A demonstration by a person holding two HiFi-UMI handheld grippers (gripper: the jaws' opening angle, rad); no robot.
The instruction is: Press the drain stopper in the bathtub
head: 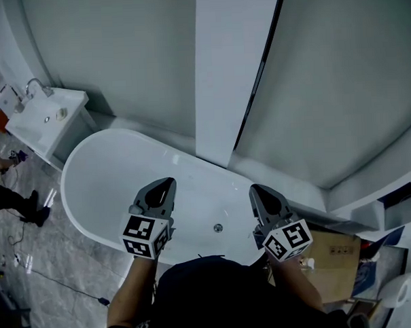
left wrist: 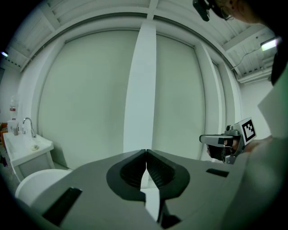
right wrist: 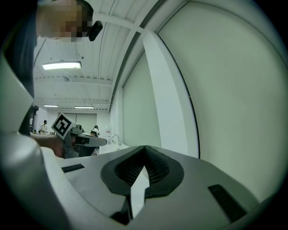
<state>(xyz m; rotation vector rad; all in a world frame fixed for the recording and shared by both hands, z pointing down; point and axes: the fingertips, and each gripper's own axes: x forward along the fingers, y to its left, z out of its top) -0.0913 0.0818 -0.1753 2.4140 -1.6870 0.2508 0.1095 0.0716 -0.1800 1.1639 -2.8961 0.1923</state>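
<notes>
Head view: left tool point(head: 160, 189) and right tool point(head: 259, 193), jaws together and empty, hover either side of the drain stopper point(head: 218, 227) in the bathtub point(head: 104, 178).

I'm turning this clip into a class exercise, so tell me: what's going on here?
A person stands over a white oval bathtub with a grey two-jaw gripper in each hand. The left gripper and right gripper are both held out over the tub, jaws together with nothing between them. The small round metal drain stopper sits on the tub floor between the two grippers. Neither gripper touches it, so it has not yet been pressed.
</notes>
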